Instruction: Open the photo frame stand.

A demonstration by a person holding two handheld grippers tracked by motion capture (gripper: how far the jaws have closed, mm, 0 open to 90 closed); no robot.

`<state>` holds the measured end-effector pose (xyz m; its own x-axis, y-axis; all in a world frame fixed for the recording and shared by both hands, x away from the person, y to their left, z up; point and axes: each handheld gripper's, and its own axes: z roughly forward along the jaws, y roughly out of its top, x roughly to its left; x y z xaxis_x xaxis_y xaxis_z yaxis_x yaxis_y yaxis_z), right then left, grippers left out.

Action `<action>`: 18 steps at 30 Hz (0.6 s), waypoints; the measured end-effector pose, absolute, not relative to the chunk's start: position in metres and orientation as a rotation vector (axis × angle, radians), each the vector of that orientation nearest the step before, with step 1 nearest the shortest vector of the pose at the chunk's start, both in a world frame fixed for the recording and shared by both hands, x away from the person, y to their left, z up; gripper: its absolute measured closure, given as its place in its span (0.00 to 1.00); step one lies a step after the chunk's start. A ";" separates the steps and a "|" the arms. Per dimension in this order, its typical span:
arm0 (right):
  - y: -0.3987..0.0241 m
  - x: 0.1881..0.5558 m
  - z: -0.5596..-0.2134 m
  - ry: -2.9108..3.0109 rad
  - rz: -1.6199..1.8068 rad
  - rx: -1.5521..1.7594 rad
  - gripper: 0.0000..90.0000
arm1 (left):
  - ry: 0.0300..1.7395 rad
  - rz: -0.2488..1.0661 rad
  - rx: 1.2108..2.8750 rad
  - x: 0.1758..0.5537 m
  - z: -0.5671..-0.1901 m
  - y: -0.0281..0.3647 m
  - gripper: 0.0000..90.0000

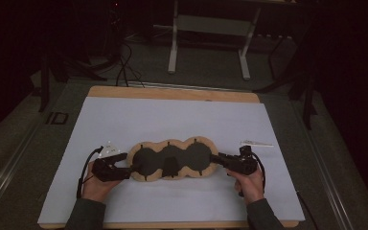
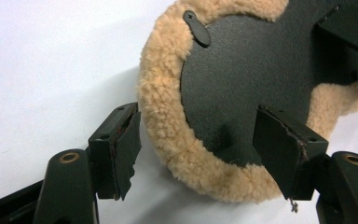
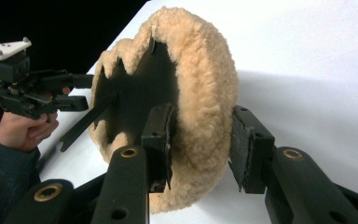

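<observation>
A long tan fleece pad [image 1: 172, 160] with three round lobes and a black backing lies across the white sheet [image 1: 172, 120]. My left gripper [image 1: 130, 164] is at its left end. In the left gripper view it [image 2: 200, 135] is open: one pad stands off the fleece rim [image 2: 168, 116] and the other hovers over the black backing. My right gripper [image 1: 215, 159] is at the right end. In the right gripper view it [image 3: 203, 137] is shut on the fleece rim [image 3: 205, 84], one pad on the black inner face and one on the fleece. The left gripper [image 3: 37, 91] shows beyond, in a hand.
The sheet covers a wooden tabletop [image 1: 172, 92]. A small white strip [image 1: 256, 143] lies on the sheet just behind the right gripper. On the dark floor beyond the table are a white frame's legs [image 1: 172, 48] and cables [image 1: 124, 67].
</observation>
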<state>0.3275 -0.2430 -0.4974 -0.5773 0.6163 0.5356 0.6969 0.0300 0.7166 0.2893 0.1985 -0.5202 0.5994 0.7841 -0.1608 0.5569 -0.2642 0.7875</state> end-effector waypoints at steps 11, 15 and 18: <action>-0.242 0.326 -0.496 -2.286 -1.602 -1.360 0.69 | 1.061 0.246 1.939 0.294 -0.525 0.198 0.33; -0.242 0.325 -0.496 -2.326 -1.587 -1.345 0.69 | 1.057 0.238 1.941 0.295 -0.526 0.197 0.33; -0.241 0.324 -0.496 -2.358 -1.580 -1.331 0.69 | 1.047 0.234 1.942 0.295 -0.526 0.196 0.33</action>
<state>0.3237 -0.2413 -0.4957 -0.6392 0.6353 0.4333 0.6424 0.1313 0.7550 0.2953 0.1962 -0.5265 0.6253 0.7463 -0.2283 0.5783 -0.2466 0.7776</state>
